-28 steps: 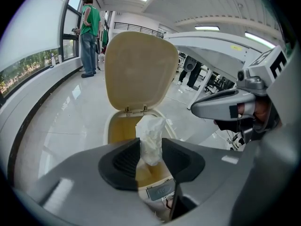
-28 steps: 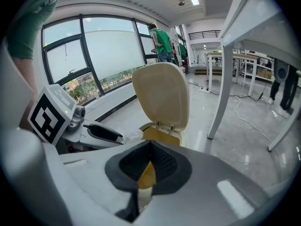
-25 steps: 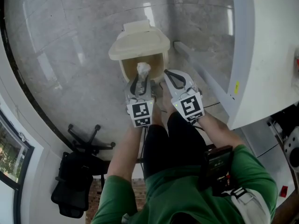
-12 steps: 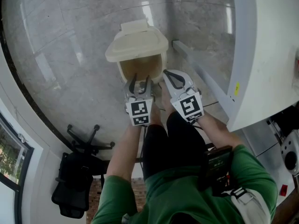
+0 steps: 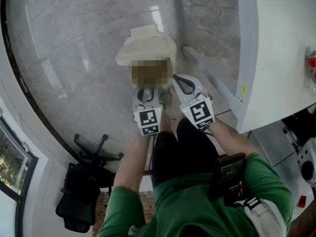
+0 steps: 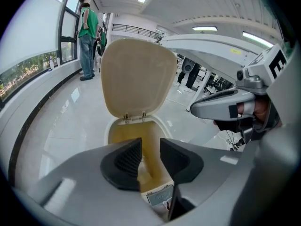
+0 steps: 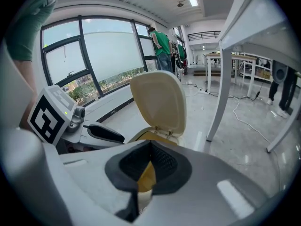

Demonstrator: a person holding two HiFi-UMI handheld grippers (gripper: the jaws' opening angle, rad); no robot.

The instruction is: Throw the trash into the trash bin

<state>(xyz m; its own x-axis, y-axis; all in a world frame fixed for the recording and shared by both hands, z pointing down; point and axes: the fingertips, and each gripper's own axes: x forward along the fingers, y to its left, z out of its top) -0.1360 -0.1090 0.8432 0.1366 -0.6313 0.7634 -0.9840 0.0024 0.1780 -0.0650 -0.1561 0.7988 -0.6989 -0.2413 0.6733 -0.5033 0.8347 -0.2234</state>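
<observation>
A cream trash bin [image 5: 146,47] stands on the floor with its lid [image 6: 136,76] tipped up and back. Its inside is blurred in the head view. My left gripper [image 5: 147,89] hangs just above the near rim, pointing down into the opening. Its jaws have just been closing, but a gap remains and nothing is between the pads [image 6: 127,157]. Through that gap I see only the bin's yellowish inner wall [image 6: 151,160]. My right gripper [image 5: 177,78] is beside it to the right, shut and empty. No trash is clearly visible.
A white table [image 5: 276,48] fills the right side, its slanted leg [image 5: 207,70] close behind the bin. A black office chair [image 5: 84,181] stands at lower left. A person in green [image 6: 88,32] stands far off by the windows.
A crumpled white paper held in the left gripper a second ago is gone. The left jaws spread wide, then narrowed. The right gripper stayed put.
</observation>
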